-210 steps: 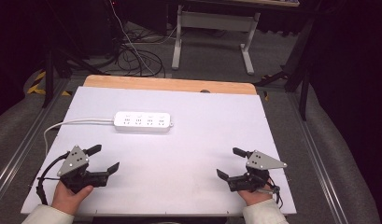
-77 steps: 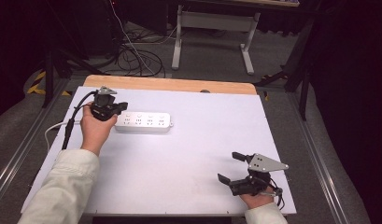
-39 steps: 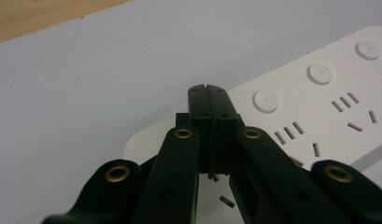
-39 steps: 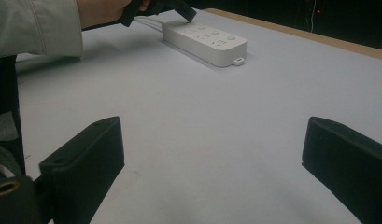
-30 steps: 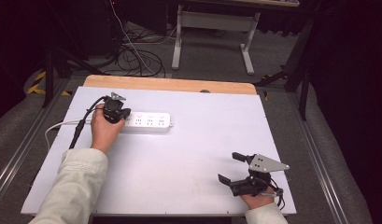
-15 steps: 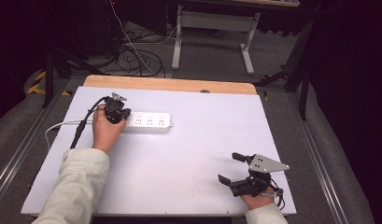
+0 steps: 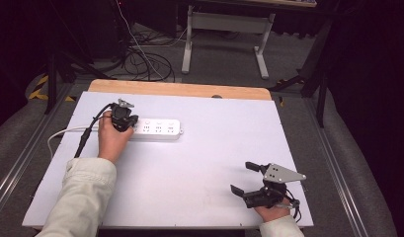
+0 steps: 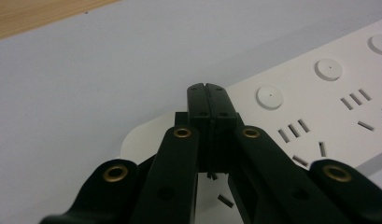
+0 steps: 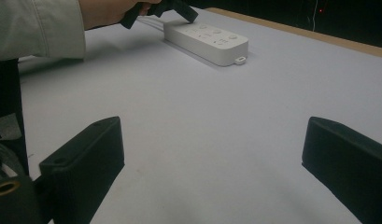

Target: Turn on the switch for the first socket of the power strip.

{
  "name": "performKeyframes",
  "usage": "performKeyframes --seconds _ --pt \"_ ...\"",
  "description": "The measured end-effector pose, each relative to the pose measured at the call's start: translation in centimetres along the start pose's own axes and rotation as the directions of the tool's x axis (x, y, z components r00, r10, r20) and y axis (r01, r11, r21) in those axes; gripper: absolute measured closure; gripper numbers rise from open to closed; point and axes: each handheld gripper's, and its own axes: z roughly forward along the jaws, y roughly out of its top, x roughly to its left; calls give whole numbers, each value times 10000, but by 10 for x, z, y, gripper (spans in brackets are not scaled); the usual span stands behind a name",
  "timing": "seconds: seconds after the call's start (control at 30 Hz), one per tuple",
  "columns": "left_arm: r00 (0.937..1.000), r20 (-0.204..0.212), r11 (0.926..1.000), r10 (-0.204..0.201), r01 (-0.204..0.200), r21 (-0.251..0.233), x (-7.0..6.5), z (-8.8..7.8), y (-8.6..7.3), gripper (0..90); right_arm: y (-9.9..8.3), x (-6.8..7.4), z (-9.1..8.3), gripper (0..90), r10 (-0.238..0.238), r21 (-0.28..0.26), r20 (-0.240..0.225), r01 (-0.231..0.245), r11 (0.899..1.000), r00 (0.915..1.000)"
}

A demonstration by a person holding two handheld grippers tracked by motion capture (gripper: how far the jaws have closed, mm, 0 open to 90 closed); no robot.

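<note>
The white power strip (image 7: 156,129) lies in the upper left of the high view, cord end toward the left edge. The left gripper (image 8: 208,89), jaws pressed together and holding nothing, rests its tips over the strip's cord end, beside the first round switch (image 8: 269,97). Risk: the closed tip may skid off the smooth casing or shove the unrestrained strip sideways. The right gripper (image 7: 247,178), jaws spread wide, sits idle at lower right.

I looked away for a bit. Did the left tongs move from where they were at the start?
Yes. The left tongs went from the near left edge of the table up to the left end of the power strip, jaws shut.
</note>
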Motion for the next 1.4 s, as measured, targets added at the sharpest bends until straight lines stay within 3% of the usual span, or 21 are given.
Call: performKeyframes --seconds 0.33,0.8,1.03,1.23,1.4 --pt "9998 12 9998 -176 176 8 0 0 0 900 0 0 -1 60 4 -3 0 -4 10000 10000" --pt "9999 -128 9999 -55 57 102 -2 1 0 900 -1 -1 -1 60 31 -23 -12 -31 10000 10000" --pt "9997 -12 9996 -262 262 104 0 1 0 900 -1 0 -2 60 52 -47 -14 -52 10000 10000" --pt "9998 -48 9998 -183 183 59 -2 2 1 900 -1 -1 -1 60 50 -27 -22 -50 10000 10000" --pt "9986 434 9995 -317 318 -24 -4 -4 2 900 -1 -1 -1 60 70 -29 -9 -70 10000 10000"
